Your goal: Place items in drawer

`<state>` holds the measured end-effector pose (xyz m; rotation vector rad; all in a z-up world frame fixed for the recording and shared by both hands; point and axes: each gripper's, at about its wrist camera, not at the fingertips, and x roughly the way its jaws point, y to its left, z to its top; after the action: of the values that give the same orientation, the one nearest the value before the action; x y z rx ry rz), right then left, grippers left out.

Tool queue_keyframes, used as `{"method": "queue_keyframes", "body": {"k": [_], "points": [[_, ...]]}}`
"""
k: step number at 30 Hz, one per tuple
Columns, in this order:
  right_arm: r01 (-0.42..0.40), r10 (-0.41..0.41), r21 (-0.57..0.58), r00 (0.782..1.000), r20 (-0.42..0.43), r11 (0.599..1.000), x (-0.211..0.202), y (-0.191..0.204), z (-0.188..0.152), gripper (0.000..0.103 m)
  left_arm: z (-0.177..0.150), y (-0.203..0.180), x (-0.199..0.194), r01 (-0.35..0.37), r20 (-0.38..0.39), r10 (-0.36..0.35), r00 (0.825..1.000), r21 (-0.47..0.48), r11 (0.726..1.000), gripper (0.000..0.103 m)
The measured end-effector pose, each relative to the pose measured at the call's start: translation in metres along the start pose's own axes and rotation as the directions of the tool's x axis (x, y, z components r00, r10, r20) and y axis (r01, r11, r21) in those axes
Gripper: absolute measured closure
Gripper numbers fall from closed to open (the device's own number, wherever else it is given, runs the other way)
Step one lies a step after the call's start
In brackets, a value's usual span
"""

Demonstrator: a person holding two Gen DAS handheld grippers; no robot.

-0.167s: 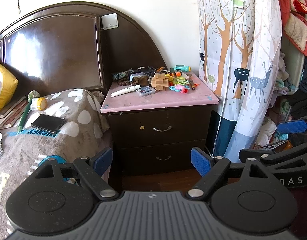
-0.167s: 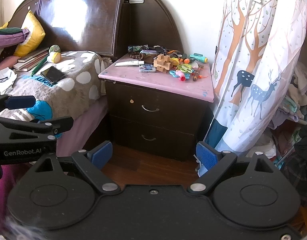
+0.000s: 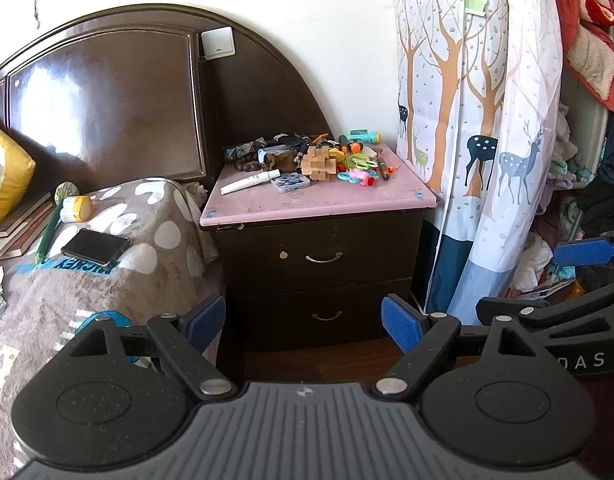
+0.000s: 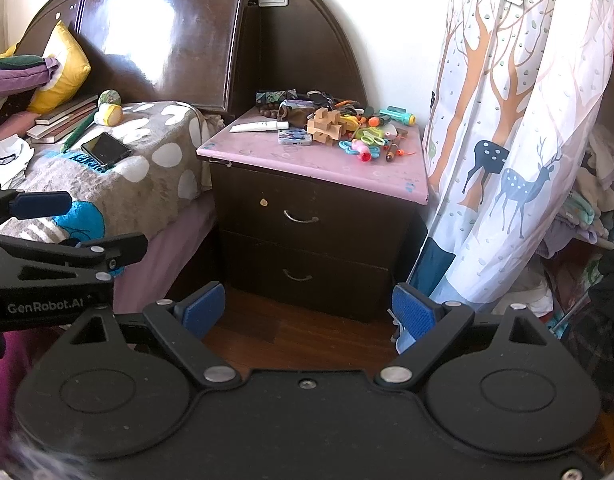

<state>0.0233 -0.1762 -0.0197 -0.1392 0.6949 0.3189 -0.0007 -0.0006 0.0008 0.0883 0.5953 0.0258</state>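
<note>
Approaching the nightstand, both tools, left tool and right tool, hang released and empty; next, pull the shut top drawer's handle.

White lettering "GenRobot.AI" runs along the black side of the left tool, seen left of the right tool. Letters "DAS" show on the right tool, the word's start hidden. Upside-down blue "MICKEY" lettering marks the blanket beside the phone.
</note>
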Motion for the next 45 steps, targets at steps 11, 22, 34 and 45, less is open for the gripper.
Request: {"method": "queue_keyframes", "body": {"k": [11, 22, 34, 45], "points": [[0.000, 0.000, 0.003, 1.000, -0.001, 1.000, 0.0002, 0.0006, -0.0002, 0.011, 0.0001, -0.0019, 0.0021, -0.001, -0.001, 0.001, 1.000, 0.005, 1.000, 0.018], [-0.002, 0.002, 0.000, 1.000, -0.004, 1.000, 0.0002, 0.0022, -0.0014, 0.011, 0.0004, -0.0042, 0.0008, -0.004, -0.006, 0.004, 1.000, 0.011, 1.000, 0.018], [-0.004, 0.004, 0.000, 1.000, -0.008, 1.000, 0.0011, 0.0016, -0.0009, 0.011, -0.0007, -0.0039, 0.0025, -0.008, -0.004, 0.008, 1.000, 0.012, 1.000, 0.018], [-0.011, 0.011, -0.002, 1.000, -0.017, 1.000, 0.0070, 0.0068, 0.0002, 0.011, -0.0014, 0.0000, 0.0077, -0.015, -0.011, 0.015, 1.000, 0.006, 1.000, 0.018]]}}
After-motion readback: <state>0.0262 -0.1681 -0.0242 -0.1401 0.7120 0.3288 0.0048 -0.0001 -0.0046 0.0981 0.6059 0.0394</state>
